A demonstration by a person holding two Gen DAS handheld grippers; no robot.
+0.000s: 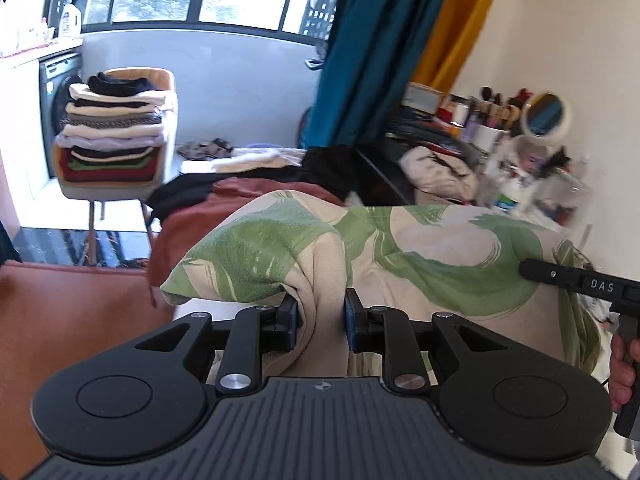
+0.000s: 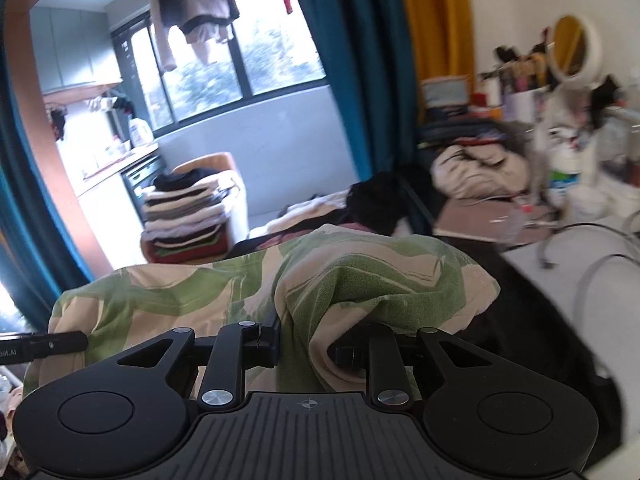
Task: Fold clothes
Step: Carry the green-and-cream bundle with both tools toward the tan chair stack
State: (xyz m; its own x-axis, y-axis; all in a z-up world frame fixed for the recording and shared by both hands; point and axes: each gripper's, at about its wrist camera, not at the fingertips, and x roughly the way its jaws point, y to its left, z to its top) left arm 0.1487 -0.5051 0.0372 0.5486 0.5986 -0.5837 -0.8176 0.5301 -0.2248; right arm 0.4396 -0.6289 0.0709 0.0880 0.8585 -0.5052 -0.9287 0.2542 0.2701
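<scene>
Since each gripper [image 1: 321, 322] [image 2: 306, 346] pinches a bunched edge, the shirt [image 1: 420, 256] hangs spread between them; ready, I judge, for folding.

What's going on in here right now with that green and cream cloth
A person is folding laundry with a handheld gripper in each hand. The left gripper and the right gripper are each clamped on a bunched part of the green and cream garment, holding it up between them over the bed. A tall stack of folded clothes already sits on a chair by the window, and more loose clothes lie on the bed behind.
</scene>
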